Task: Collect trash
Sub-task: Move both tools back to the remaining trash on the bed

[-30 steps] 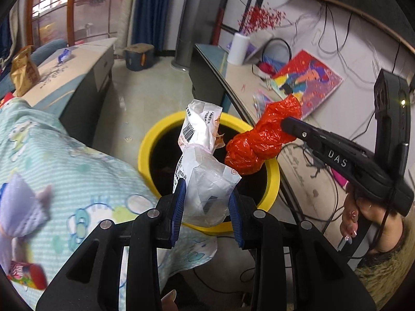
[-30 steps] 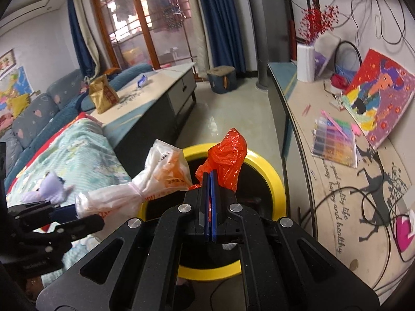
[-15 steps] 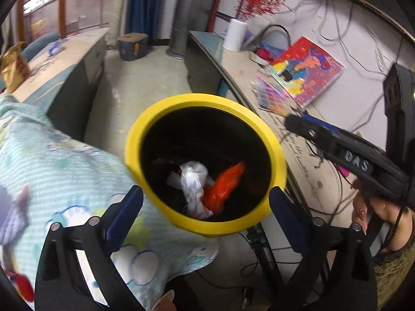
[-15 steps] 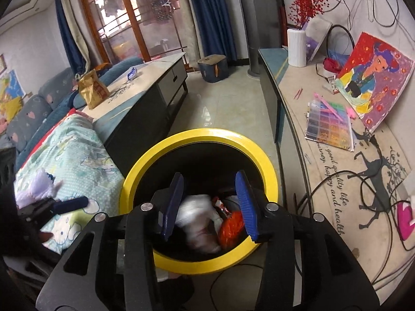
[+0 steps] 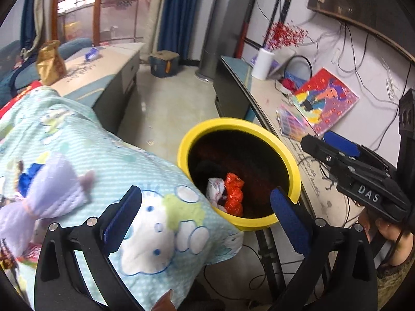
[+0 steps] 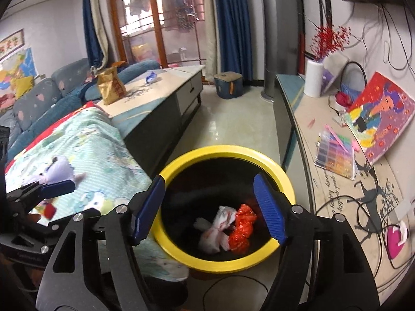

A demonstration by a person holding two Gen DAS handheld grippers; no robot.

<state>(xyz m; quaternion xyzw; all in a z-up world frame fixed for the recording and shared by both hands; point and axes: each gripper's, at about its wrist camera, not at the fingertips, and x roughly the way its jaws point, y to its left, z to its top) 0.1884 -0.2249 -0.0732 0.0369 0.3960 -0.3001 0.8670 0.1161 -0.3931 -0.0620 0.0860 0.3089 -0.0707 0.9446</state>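
Yellow-rimmed bin (image 6: 282, 178): black inside, standing on the floor between the bed and the long wall worktop (image 6: 311, 119).
Trash in bin: a red plastic bag (image 6: 242, 226) and a white plastic bag (image 6: 216, 229) lie side by side at the bottom, touching, clear of both tools.
Left tool (image 5: 206, 216): released, blue pads spread wide, nothing between them; it hangs over the bed edge, aimed at the bin's near rim.
Right tool (image 6: 208, 208): released, jaws wide apart and empty, directly above the bin mouth.
Bed: patterned pale-green quilt (image 5: 103, 160) carrying a lilac soft toy (image 5: 49, 194) and a small red item (image 6: 49, 211) at the near edge, just beside the left tool; whether that item is trash cannot be told, since it is blurred.
Far worktop (image 6: 166, 88): a crumpled gold snack bag (image 6: 111, 85) stands upright, a blue wrapper (image 6: 151, 77) lies near it; both are well apart from either tool, beyond the bed.
Governing relation: the remaining candidates lie ahead and to the left of both tools, on the bed side of the bin, so the left hand is judged nearer and better placed to reach them.
Stage: one deposit appears complete; the next collection not yet begun.
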